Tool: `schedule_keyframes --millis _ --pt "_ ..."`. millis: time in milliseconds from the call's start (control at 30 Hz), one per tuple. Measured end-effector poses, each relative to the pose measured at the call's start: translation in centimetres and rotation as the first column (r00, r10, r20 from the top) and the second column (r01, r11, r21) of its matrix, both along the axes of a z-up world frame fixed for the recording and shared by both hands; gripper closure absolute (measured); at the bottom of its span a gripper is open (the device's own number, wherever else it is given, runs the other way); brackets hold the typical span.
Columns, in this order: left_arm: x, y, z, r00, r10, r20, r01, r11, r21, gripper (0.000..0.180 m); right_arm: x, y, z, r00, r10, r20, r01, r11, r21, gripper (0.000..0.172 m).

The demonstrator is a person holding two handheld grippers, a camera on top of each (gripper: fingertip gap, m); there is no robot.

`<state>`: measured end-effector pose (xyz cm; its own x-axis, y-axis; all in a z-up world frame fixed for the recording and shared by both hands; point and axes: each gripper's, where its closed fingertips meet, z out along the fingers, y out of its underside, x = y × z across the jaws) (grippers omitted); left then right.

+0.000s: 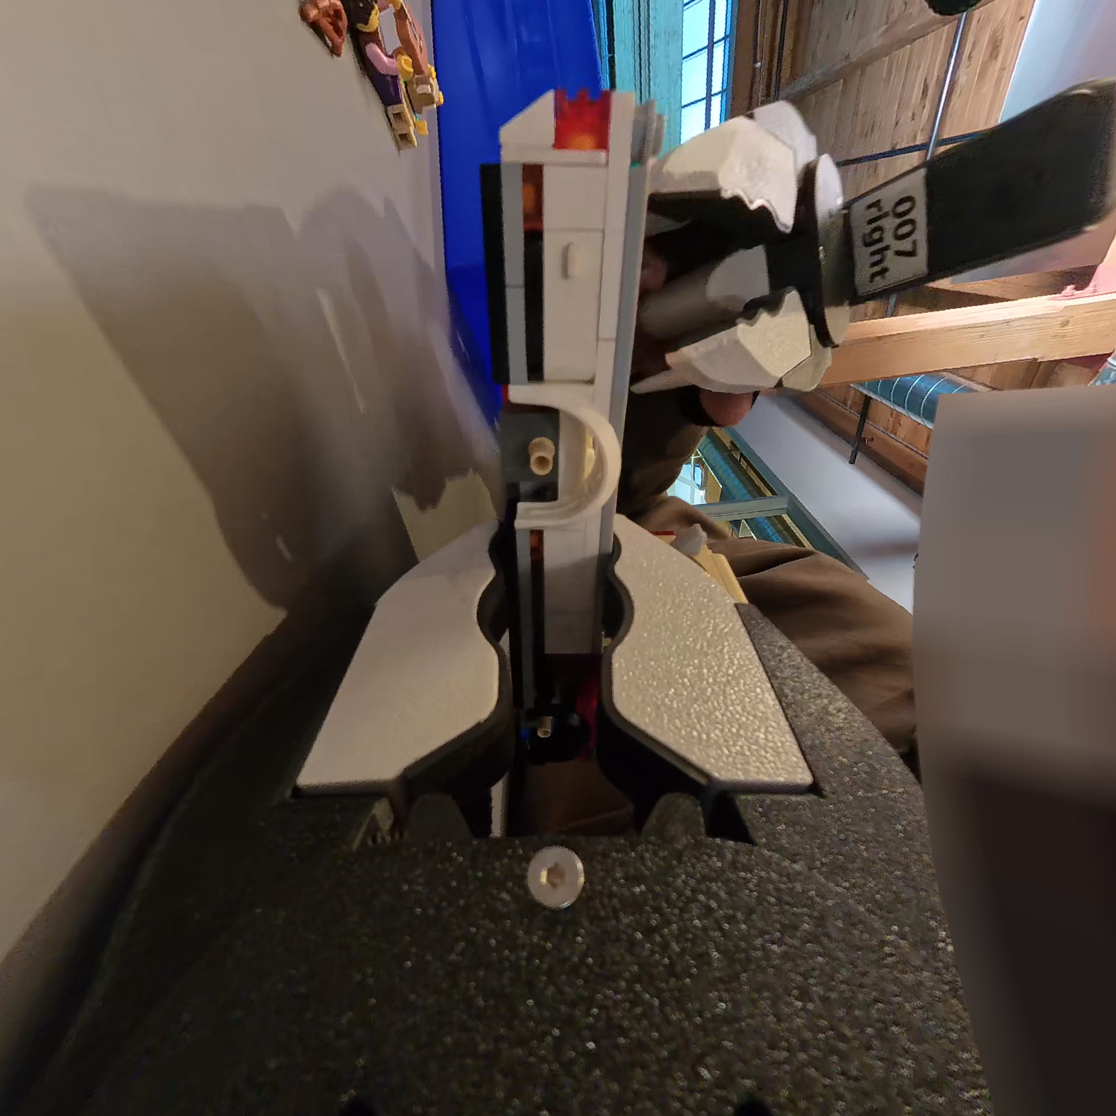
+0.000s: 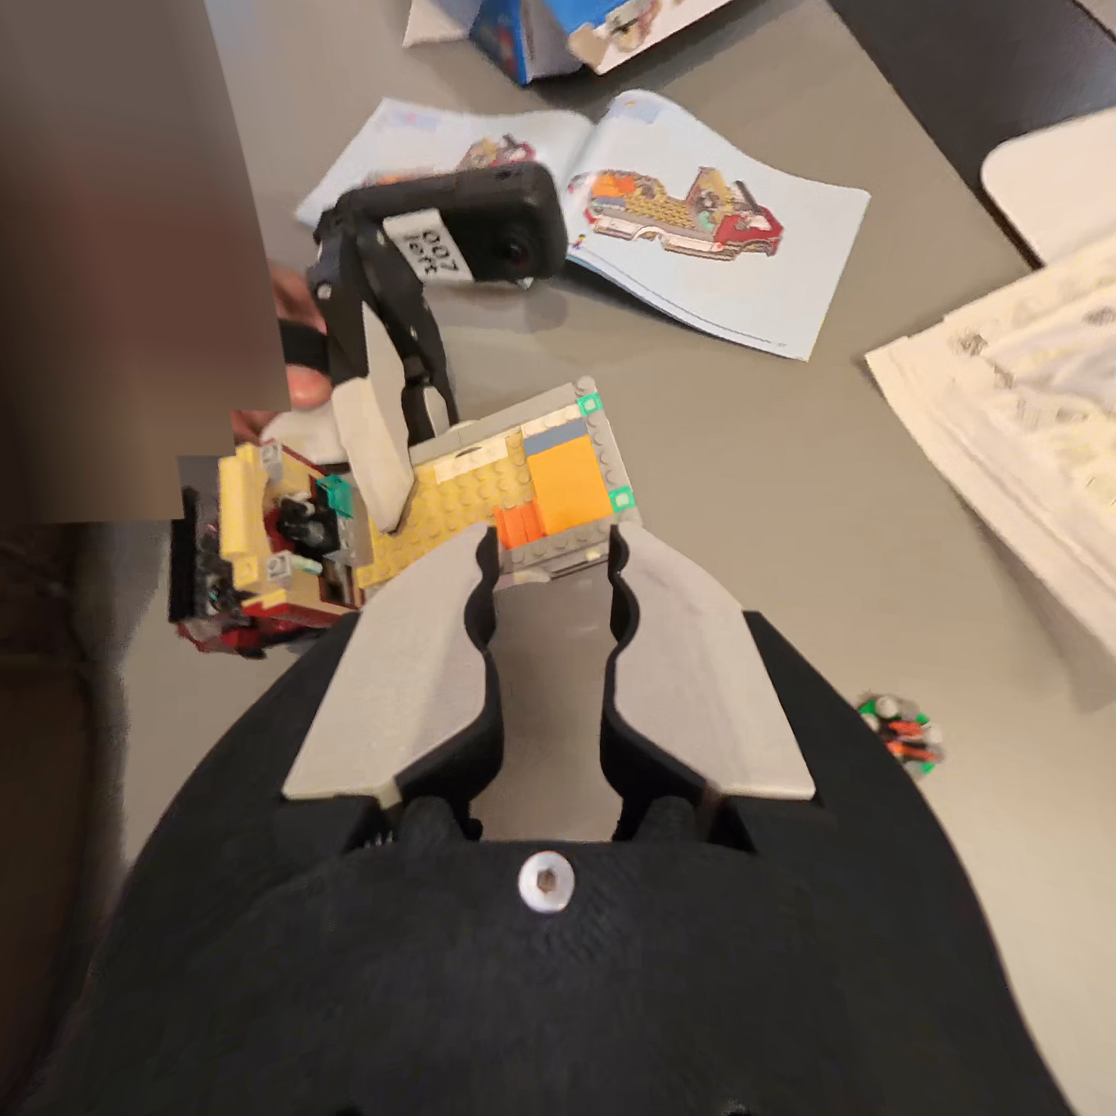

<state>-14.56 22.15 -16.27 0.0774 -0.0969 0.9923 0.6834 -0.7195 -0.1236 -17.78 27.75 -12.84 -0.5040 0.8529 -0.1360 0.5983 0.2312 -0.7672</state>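
My left gripper (image 1: 555, 543) is shut on a brick-built vehicle model (image 1: 567, 272) and holds it on edge; both pads press on its white and grey sides just below the white wheel arch (image 1: 595, 459). In the right wrist view the model (image 2: 471, 501) shows a yellow studded floor, an orange tile (image 2: 567, 483), a grey rim and a red front end, with the left gripper (image 2: 410, 471) clamped across it. My right gripper (image 2: 552, 543) is open and holds nothing. Its fingertips are at the model's grey rim. It also shows in the left wrist view (image 1: 658, 272), jaws spread beside the model.
An open instruction booklet (image 2: 694, 241) lies on the grey table (image 2: 755, 574) behind the model, with a blue box (image 2: 519, 42) farther back. Paper sheets (image 2: 1026, 435) lie at the right. A small green and orange brick cluster (image 2: 900, 737) sits near the right. Minifigures (image 1: 386, 66) lie on the table.
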Motion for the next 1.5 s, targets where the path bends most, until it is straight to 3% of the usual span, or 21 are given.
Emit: schedule_keyframes --millis 200,400,900,1500 --pt "0.1 0.0 0.5 1.000 -0.004 0.002 0.004 0.999 0.035 0.153 0.7 0.4 0.0 0.965 -0.258 0.040 0.258 0.920 -0.294 0.115" --pt "0.5 0.0 0.6 0.999 -0.014 -0.029 0.016 0.998 0.059 0.153 1.1 -0.9 -1.6 0.959 -0.263 0.102 0.280 0.848 -0.450 0.106" --pt "1.2 -0.3 0.8 0.996 -0.045 -0.072 0.051 0.994 0.092 0.153 0.8 -1.7 -1.7 0.967 -0.222 0.126 0.253 0.772 -0.583 0.116" --pt "1.9 -0.6 0.6 0.992 -0.083 -0.098 0.092 0.991 0.094 0.153 0.8 -2.1 -1.7 0.971 -0.205 0.121 0.235 0.742 -0.628 0.127"
